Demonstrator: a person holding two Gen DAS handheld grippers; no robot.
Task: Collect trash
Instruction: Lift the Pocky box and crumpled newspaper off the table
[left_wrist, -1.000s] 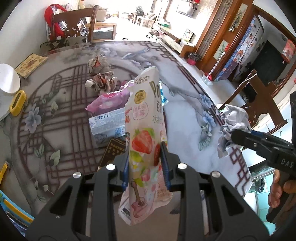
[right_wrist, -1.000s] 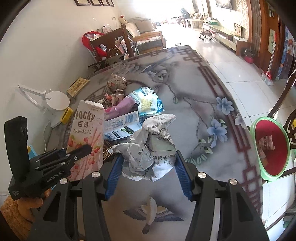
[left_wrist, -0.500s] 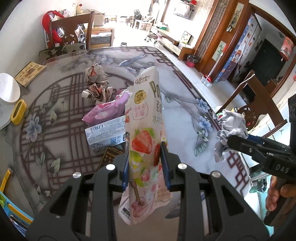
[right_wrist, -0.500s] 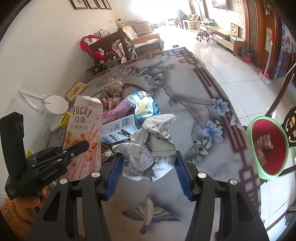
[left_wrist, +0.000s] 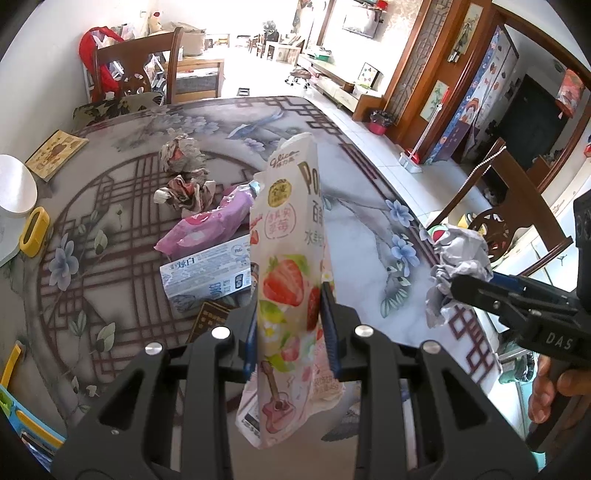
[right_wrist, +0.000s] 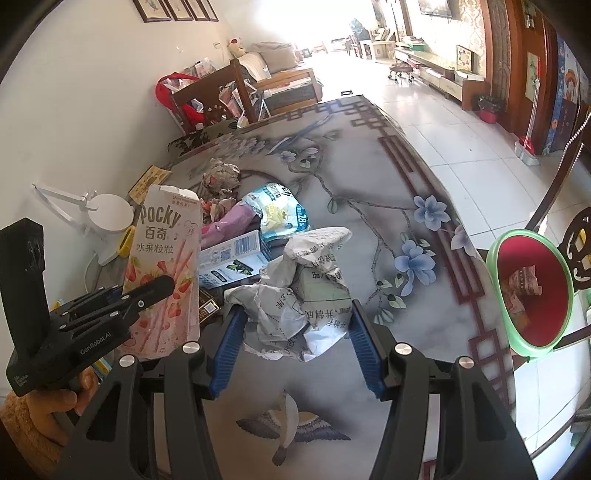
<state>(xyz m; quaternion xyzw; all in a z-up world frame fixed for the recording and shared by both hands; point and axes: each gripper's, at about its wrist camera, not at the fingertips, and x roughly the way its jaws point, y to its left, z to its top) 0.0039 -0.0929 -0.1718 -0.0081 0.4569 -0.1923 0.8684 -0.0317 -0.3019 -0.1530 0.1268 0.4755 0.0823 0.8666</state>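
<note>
Pink wrapper (left_wrist: 207, 229), blue-white carton (left_wrist: 207, 273) litter patterned table (left_wrist: 369, 206).

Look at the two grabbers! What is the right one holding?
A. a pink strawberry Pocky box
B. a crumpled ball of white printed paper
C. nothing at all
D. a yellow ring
B: the right gripper has its blue pads pressed on both sides of the crumpled paper, lifted above the table, while the Pocky box sits in the left gripper.
</note>
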